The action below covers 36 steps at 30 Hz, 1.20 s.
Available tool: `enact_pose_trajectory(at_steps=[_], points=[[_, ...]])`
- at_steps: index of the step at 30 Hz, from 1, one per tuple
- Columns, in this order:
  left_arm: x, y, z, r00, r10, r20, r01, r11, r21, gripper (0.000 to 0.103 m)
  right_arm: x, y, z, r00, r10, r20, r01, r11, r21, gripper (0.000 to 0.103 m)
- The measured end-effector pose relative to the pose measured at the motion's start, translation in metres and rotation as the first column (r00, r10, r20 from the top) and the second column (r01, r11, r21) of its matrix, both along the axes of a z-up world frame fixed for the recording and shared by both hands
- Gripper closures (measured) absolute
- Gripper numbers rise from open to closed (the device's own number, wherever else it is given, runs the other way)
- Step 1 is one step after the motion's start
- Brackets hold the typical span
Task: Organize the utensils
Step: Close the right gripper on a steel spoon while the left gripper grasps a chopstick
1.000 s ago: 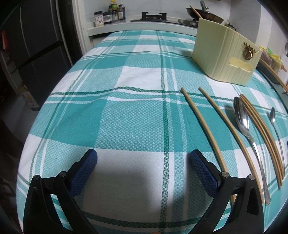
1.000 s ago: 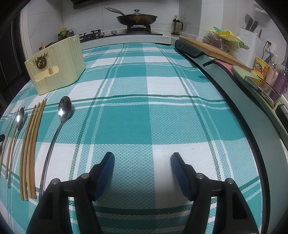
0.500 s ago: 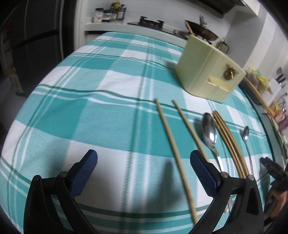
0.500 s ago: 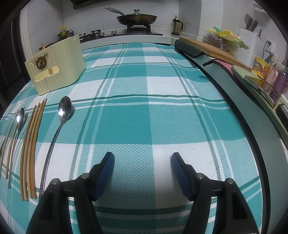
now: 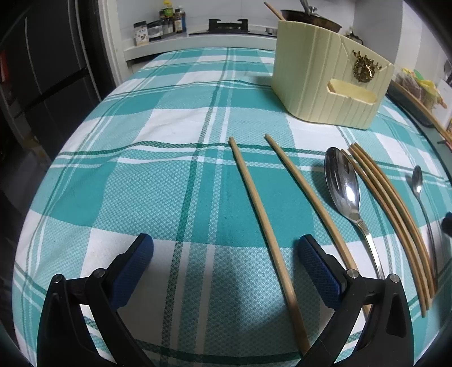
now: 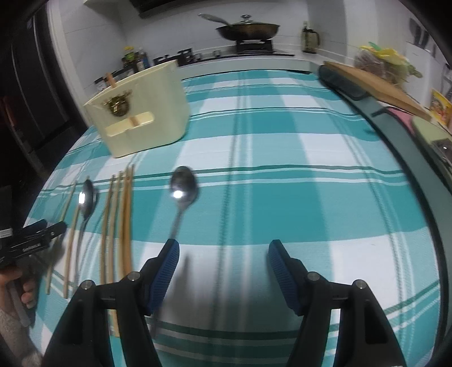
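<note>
On the teal checked cloth lie two single chopsticks (image 5: 262,220), a broad spoon (image 5: 341,186), a bundle of chopsticks (image 5: 395,214) and a long-handled spoon (image 5: 418,180). A cream utensil holder (image 5: 325,84) stands behind them, with one stick in it. My left gripper (image 5: 226,251) is open and low over the cloth. The leftmost chopstick runs between its jaws, untouched. My right gripper (image 6: 223,251) is open and empty. The long-handled spoon (image 6: 183,189) lies just ahead, its handle passing under the left finger (image 6: 166,265). The left gripper (image 6: 36,234) shows at the left edge there, in a person's hand (image 6: 17,288).
A wok (image 6: 245,28) sits on the stove beyond the table, with spice jars (image 5: 161,25) on the counter. A cutting board (image 6: 375,82) and a dark mat (image 6: 341,82) lie along the right edge. A dark fridge (image 5: 48,70) stands to the left.
The left gripper has shifted right, so the leftmost chopstick now lies between its jaws. The right gripper has swung left and tilted toward the long-handled spoon. Both have stayed open.
</note>
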<state>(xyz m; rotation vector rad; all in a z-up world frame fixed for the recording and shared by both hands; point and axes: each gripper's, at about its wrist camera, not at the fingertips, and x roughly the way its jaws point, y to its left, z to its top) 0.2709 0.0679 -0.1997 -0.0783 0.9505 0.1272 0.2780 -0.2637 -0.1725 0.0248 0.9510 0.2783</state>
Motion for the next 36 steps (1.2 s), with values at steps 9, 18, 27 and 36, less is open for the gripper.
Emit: enact_pose_trajectory(at_steps=[9, 18, 27, 36], points=[[-0.016, -0.003, 0.009, 0.997, -0.075, 0.022, 0.074, 0.997, 0.01, 0.051, 0.01, 0.044, -0.018, 0.998, 0.063, 0.003, -0.061, 0.977, -0.205, 0.096], [-0.02, 0.018, 0.012, 0.994, -0.105, -0.002, 0.105, 0.994, -0.041, 0.074, 0.003, -0.024, -0.013, 1.0, -0.027, 0.002, 0.027, 0.966, -0.258, 0.096], [-0.004, 0.046, 0.022, 0.982, -0.185, -0.046, 0.166, 0.948, -0.272, 0.032, 0.003, -0.045, -0.002, 0.998, 0.047, -0.045, -0.052, 0.989, -0.141, 0.041], [0.036, 0.026, 0.014, 0.977, -0.188, -0.102, 0.178, 0.979, -0.098, 0.036, 0.022, -0.046, -0.009, 0.997, 0.066, -0.035, -0.068, 0.994, -0.09, 0.041]])
